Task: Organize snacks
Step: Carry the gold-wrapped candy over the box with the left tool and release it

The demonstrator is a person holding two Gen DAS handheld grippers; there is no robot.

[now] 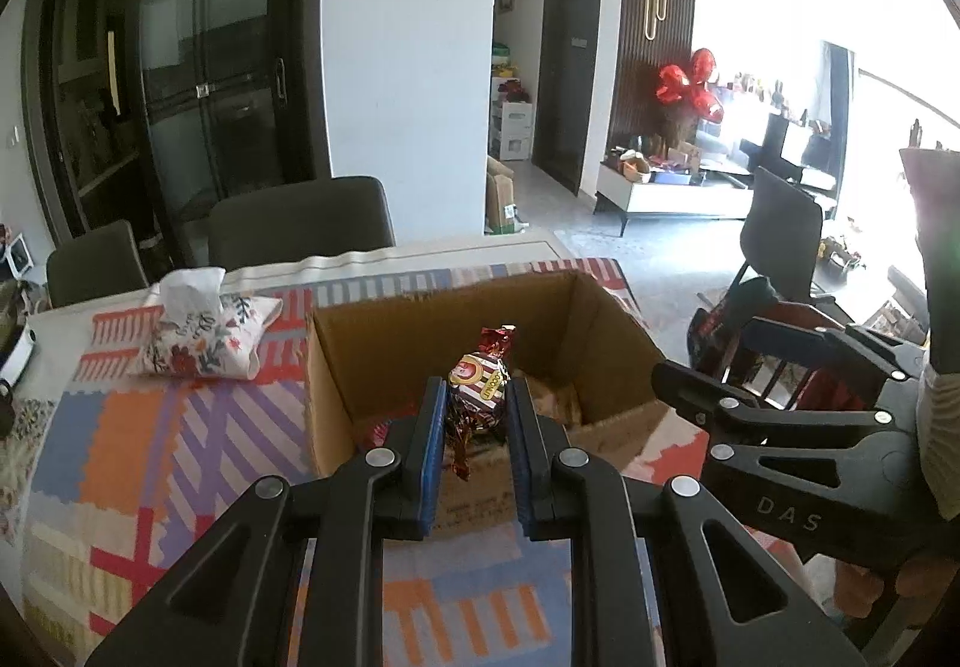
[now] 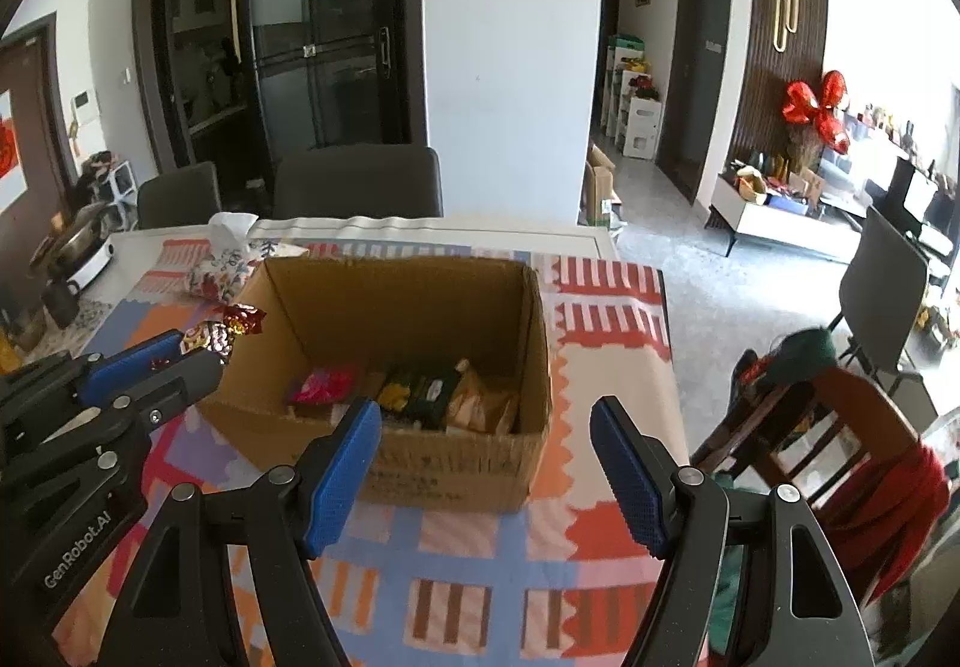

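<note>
My left gripper (image 1: 477, 403) is shut on a foil-wrapped striped candy (image 1: 480, 388) with red twisted ends, held above the near left edge of an open cardboard box (image 1: 384, 343). The right wrist view shows the same candy (image 2: 225, 328) at the box's left rim (image 2: 396, 262), with the left gripper (image 2: 180, 352) around it. Several snack packets (image 2: 420, 394) lie on the box floor. My right gripper (image 2: 486, 457) is open and empty, in front of the box's near wall; it also shows in the left wrist view (image 1: 690, 373) to the right of the box.
The box stands on a table with a colourful patterned cloth (image 2: 480, 577). A floral tissue pouch (image 1: 204, 331) lies left of the box. Dark chairs (image 2: 360, 181) stand behind the table, a wooden chair (image 2: 840, 439) at the right. A pot (image 2: 78, 247) sits at far left.
</note>
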